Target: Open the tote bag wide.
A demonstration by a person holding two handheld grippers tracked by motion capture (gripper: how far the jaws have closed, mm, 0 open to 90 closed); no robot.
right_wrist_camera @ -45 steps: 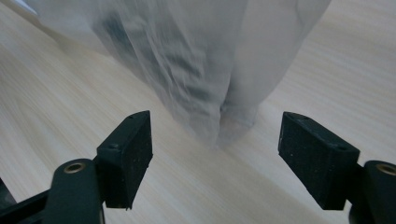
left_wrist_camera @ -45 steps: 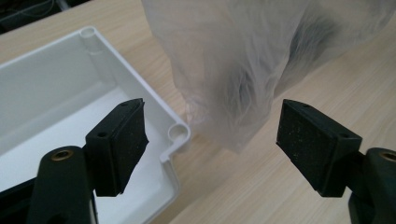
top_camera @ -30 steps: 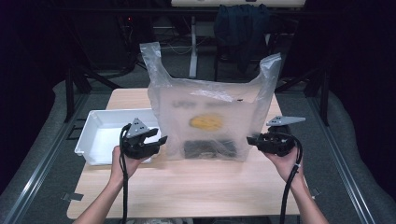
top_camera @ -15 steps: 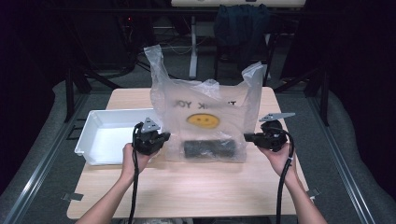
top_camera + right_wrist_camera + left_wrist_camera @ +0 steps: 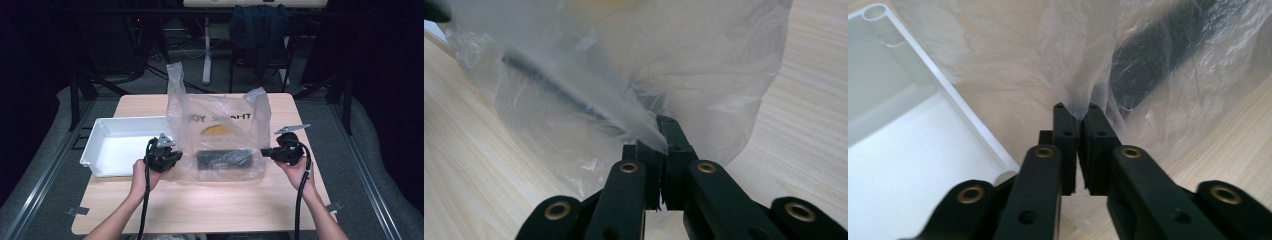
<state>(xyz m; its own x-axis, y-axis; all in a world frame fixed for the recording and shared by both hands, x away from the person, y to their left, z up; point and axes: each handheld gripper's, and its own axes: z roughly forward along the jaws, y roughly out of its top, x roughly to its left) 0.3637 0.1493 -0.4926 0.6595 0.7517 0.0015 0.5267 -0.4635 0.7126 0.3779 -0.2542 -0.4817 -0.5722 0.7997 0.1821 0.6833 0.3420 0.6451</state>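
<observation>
- Plastic bag (image 5: pixel 220 135), thin & see-through, stands on the table (image 5: pixel 210 205) between our two grippers, handles up, just right of the white tray (image 5: pixel 120 145).
- Left gripper (image 5: pixel 167 159) bites the bag's lower left edge; in the left gripper view its jaws are pressed together w/ a pinch of film (image 5: pixel 1079 107) between the tips.
- Right gripper (image 5: pixel 266 152) does the same at the lower right edge; in the right gripper view a fold of film (image 5: pixel 651 137) is clamped, no gap btw the jaws.
- Dark block (image 5: pixel 223 158) lies flat inside the bag at the bottom, long axis running left-right, i.e. along the line from one gripper to the other. It sits roughly midway; neither hand is clearly nearer.
- Key relation, as we judge it: the bag's mouth is up and the bottom is held at both ends, so any tipping or lifting turns on both grippers moving together. If one side rises first, the block will prob. slide toward the other end.
- Vs 0.5 s ago: the bag is lower & slacker, the printed face is tilted back so the yellow mark (image 5: pixel 216 130) looks squashed, and the handles droop more. Vs 1 s ago: our hands are closer together and the bag is narrower.
- Tray looks unmoved across the frames.
</observation>
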